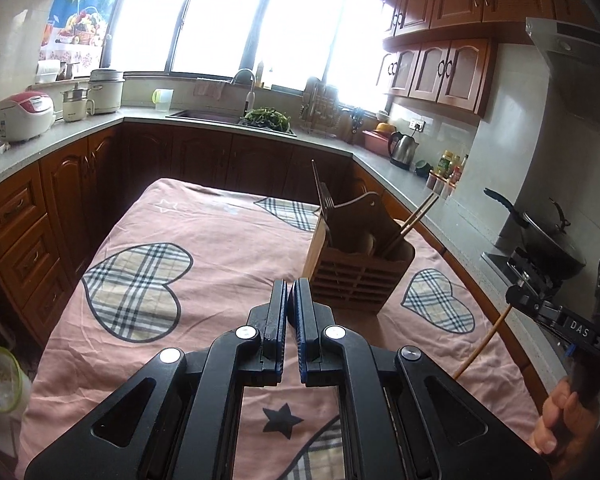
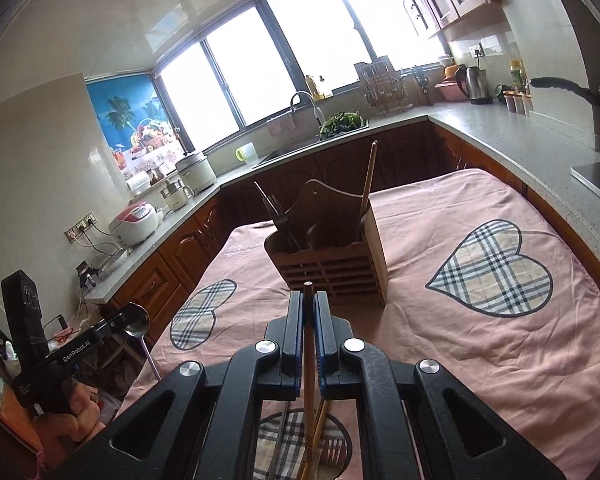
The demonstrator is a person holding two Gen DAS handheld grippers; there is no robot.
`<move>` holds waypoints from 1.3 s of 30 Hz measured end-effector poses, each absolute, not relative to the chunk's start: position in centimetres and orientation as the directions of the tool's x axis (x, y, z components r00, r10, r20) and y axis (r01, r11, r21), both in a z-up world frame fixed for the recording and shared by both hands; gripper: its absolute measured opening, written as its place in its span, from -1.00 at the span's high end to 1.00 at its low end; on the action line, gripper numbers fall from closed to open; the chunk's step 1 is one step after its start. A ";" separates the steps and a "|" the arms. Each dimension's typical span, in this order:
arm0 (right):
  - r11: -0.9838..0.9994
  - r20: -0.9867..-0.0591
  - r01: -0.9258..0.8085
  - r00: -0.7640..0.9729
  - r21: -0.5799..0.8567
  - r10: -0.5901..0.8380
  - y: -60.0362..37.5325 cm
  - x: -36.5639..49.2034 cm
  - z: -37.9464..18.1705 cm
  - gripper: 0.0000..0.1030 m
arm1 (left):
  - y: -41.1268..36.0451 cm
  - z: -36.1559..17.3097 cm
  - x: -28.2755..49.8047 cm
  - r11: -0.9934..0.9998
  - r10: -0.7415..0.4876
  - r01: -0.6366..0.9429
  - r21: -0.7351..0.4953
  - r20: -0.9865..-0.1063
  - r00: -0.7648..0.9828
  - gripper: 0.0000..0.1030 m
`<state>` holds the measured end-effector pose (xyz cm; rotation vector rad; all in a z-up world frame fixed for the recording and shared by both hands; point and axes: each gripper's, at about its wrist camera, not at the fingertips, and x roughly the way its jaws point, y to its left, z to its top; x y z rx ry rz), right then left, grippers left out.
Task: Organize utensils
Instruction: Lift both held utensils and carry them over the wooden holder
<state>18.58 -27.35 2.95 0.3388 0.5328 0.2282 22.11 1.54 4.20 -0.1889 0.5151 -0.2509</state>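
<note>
A brown wooden utensil holder (image 1: 360,268) stands on the pink cloth, with chopsticks and forks in it; it also shows in the right wrist view (image 2: 332,256). My left gripper (image 1: 291,292) is shut on a metal spoon (image 2: 138,326), which shows only in the right wrist view, held out to the left of the table. My right gripper (image 2: 308,308) is shut on a wooden chopstick (image 2: 309,360), in front of the holder; that chopstick (image 1: 484,340) hangs below the gripper at the right of the left wrist view. More utensils (image 2: 320,440) lie on the cloth under my right gripper.
The table has a pink cloth (image 1: 204,224) with plaid hearts. Kitchen counters with wooden cabinets ring it. A rice cooker (image 1: 24,116), a sink (image 1: 208,114), a kettle (image 1: 403,150) and a wok (image 1: 548,236) on the stove stand on them.
</note>
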 end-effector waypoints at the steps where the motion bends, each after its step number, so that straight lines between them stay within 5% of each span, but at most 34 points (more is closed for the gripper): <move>1: 0.920 -0.447 -0.124 0.844 0.372 0.295 -27.5 18.6 3.3 0.90 | 1.6 4.5 22.4 0.952 -0.282 0.188 -0.243 -0.453 0.845 0.93; 39: 0.953 -0.188 -0.088 0.971 0.290 0.147 -30.6 30.2 11.5 0.91 | -3.1 9.6 38.9 0.989 -0.021 -0.011 -0.148 -0.207 0.978 0.93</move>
